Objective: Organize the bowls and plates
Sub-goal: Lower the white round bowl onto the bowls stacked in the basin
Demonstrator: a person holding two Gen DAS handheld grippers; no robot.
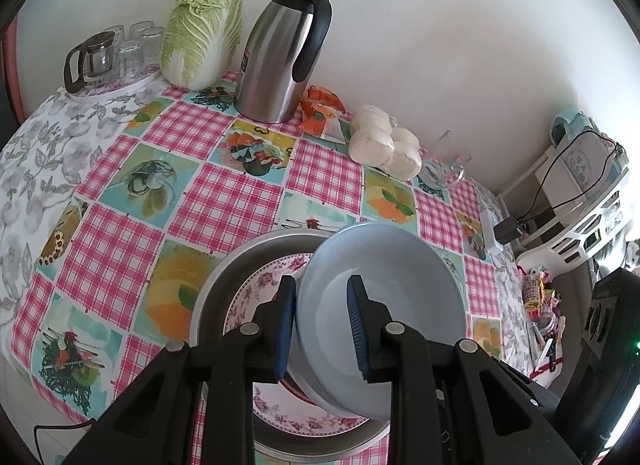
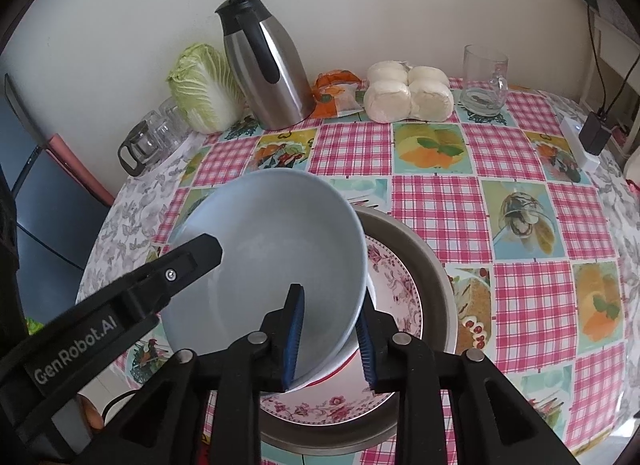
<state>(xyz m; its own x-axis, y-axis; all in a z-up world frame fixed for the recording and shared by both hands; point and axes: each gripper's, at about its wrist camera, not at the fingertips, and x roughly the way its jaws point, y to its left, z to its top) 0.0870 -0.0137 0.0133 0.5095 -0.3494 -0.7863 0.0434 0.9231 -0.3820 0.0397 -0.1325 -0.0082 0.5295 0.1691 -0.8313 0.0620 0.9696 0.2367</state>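
Observation:
A pale blue bowl (image 1: 384, 285) hangs tilted above a floral plate (image 1: 256, 289) that lies in a round metal basin (image 1: 218, 269). My left gripper (image 1: 320, 281) is shut on the bowl's rim, one pad outside the wall and one inside. In the right wrist view the same bowl (image 2: 272, 249) sits over the plate (image 2: 396, 285) and the basin (image 2: 434, 265). My right gripper (image 2: 330, 305) straddles the opposite rim, open, its pads just off the wall. One finger of the left gripper (image 2: 192, 259) shows at the bowl's left edge.
Along the wall stand a steel thermos jug (image 1: 280, 49), a napa cabbage (image 1: 200, 37), a glass pot with several glasses (image 1: 108, 57), an orange packet (image 1: 320, 113), bagged white buns (image 1: 384, 141) and a glass mug (image 2: 484, 81). A white power strip (image 2: 580, 145) lies at the right table edge.

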